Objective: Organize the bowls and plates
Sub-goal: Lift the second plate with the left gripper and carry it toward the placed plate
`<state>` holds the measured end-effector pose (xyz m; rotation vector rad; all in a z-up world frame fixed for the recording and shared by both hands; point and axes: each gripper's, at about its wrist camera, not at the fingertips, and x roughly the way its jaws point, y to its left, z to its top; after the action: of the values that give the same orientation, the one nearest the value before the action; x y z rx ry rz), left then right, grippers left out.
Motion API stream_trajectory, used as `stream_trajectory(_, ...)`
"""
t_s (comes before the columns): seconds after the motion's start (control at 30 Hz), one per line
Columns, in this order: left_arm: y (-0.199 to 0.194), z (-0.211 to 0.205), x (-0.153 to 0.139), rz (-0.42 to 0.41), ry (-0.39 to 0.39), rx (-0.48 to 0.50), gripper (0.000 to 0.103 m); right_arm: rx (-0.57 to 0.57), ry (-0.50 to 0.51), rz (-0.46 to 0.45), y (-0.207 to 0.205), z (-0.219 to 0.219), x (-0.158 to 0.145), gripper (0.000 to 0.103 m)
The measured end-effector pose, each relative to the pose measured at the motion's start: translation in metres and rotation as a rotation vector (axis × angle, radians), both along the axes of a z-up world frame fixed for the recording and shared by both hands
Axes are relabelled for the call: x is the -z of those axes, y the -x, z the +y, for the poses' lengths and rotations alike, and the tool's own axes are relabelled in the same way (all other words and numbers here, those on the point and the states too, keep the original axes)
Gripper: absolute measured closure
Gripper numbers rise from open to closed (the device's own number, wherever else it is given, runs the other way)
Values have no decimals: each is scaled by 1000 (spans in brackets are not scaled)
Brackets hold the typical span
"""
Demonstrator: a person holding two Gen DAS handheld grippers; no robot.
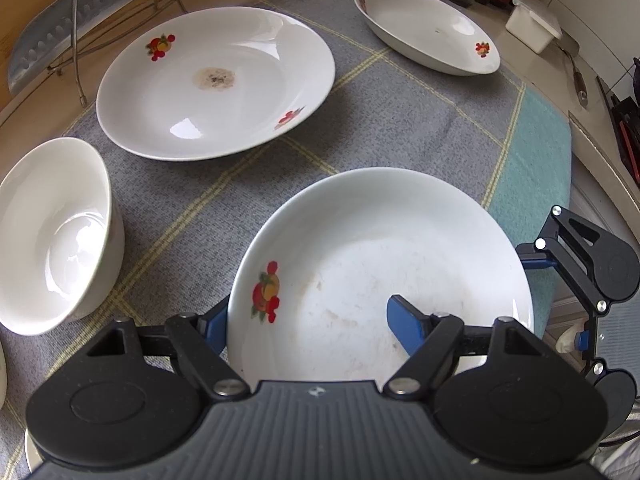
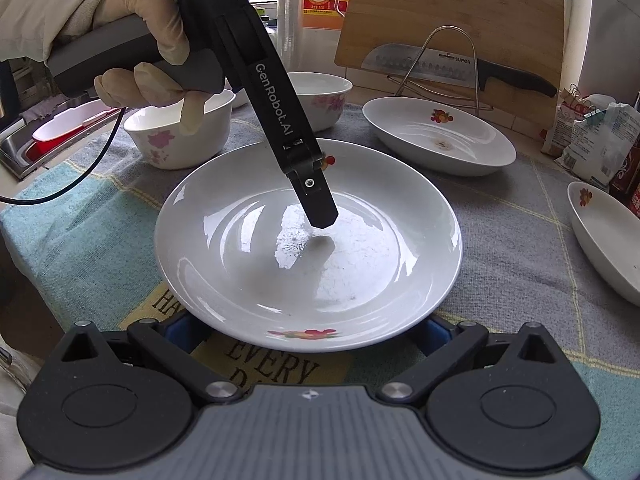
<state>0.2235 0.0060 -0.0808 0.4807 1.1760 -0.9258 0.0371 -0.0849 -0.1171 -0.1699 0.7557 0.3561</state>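
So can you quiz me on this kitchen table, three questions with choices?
1. Where is the cleaver? A in a bowl; B in front of the wooden cutting board; C inside a bag.
2. How many fruit-painted plates does the left wrist view show? A one; B three; C five.
3. The right tongs are: A open; B shut on a bowl; C shut on the cleaver.
Answers: B, its blade lies across the board's front; B, two plates sit far and one near; A, the fingers stand wide apart beside the nearest plate's rim.
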Motion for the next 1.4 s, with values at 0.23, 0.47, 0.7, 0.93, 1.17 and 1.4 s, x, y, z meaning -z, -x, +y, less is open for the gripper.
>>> stream_trajectory(0.23,0,1,-1,4,8,5,26,-5,9,13,-2,0,-1,0)
stream_trajectory(0.47,2,0,-4,5,16,6,26,-14,29,22,-2,-2,-3,0)
stream_trajectory(0.7,5,-5,-10,3,20,-6,26,-30,35,25,-2,-8,-7,0)
stream_trajectory(0.93,8,-13,-16,-4,23,-36,26,-53,33,24,-4,-18,-13,0)
stream_trajectory(1.17,12,-26,-23,-5,26,-71,26,-91,35,26,-6,-31,-17,0)
stream_trajectory(1.4,14,-44,-30,-16,36,-99,26,-123,32,24,-8,-55,-24,0)
